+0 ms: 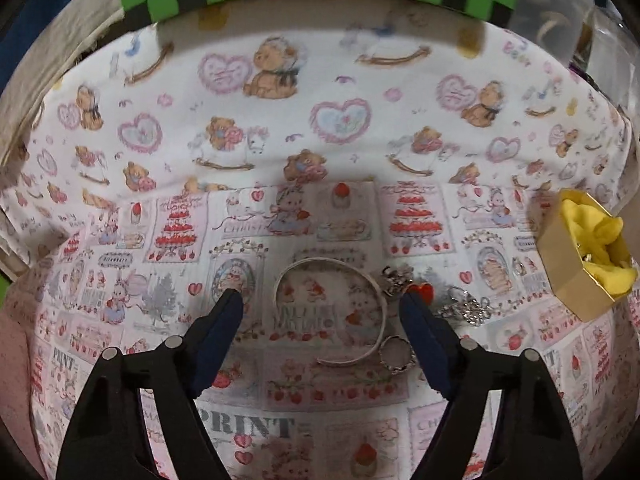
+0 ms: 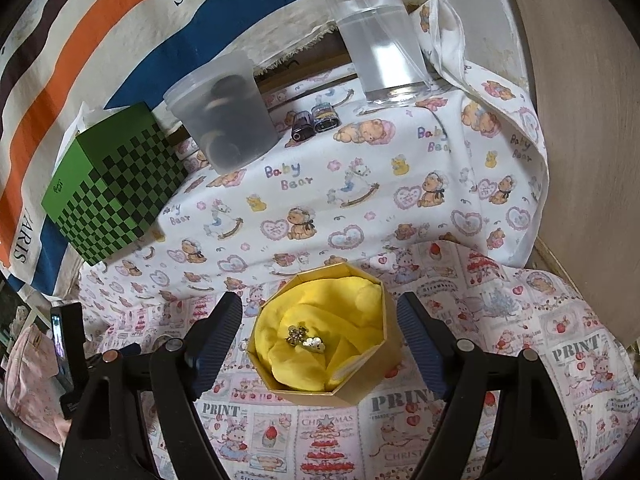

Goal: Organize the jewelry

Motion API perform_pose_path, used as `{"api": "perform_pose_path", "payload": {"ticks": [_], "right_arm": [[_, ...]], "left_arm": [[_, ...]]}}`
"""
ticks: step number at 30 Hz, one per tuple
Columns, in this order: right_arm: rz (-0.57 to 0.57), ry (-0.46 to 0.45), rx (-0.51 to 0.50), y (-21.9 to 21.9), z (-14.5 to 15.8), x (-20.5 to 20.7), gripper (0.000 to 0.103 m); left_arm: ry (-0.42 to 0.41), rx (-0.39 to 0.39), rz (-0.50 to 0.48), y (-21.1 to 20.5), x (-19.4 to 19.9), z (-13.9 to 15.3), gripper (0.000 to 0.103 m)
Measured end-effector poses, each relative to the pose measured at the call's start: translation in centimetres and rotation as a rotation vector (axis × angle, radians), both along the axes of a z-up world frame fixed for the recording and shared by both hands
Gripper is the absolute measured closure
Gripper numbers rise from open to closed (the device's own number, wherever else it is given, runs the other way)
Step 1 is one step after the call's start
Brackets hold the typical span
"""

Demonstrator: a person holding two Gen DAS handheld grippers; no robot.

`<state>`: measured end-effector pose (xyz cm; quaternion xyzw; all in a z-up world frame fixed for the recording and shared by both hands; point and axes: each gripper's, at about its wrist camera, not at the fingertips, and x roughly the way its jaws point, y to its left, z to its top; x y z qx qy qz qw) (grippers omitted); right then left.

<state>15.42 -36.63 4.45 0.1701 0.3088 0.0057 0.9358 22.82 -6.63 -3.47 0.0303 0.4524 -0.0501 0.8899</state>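
**Two open grippers, one over the bangle and one over the gold box**

The left gripper [image 1: 322,304] is wide open and holds nothing. A silver bangle [image 1: 330,312] lies flat on the picture cloth [image 1: 120,320] between its two fingers. It is a broken hoop, and its gap faces the near left, toward the camera. A small ring [image 1: 397,354] lies flat too, touching the bangle's near right side. Past the right finger sit a red heart charm [image 1: 425,291] and a heap of silver chain [image 1: 466,306], close to each other.

The gold box [image 2: 384,320] sits on the cloth toward the right edge in the left view. It has many flat sides and its open top faces up. The right gripper [image 2: 320,320] is also wide open and empty, with a finger on each side of the box, not touching it.

Only the right view looks down into the box. There, two small sparkly pieces [image 2: 306,338] rest on yellow cloth [image 2: 320,312]. It also shows a green checked box [image 2: 116,188], a cloudy tub [image 2: 228,116] and a clear bottle [image 2: 380,40] at the far edge. The bangle shows only in the left view.
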Motion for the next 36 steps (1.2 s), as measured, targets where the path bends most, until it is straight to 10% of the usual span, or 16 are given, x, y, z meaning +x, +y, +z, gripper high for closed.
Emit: {"api": "perform_pose_path", "payload": {"ticks": [25, 36], "right_arm": [[-0.016, 0.023, -0.003, -0.1, -0.1, 0.1, 0.019], [-0.015, 0.033, -0.008, -0.1, -0.2, 0.2, 0.019]], "left_arm": [[0.055, -0.107, -0.029, 3.0, 1.3, -0.3, 0.041], [0.026, 0.031, -0.057, 0.2, 0.8, -1.1, 0.04]]}}
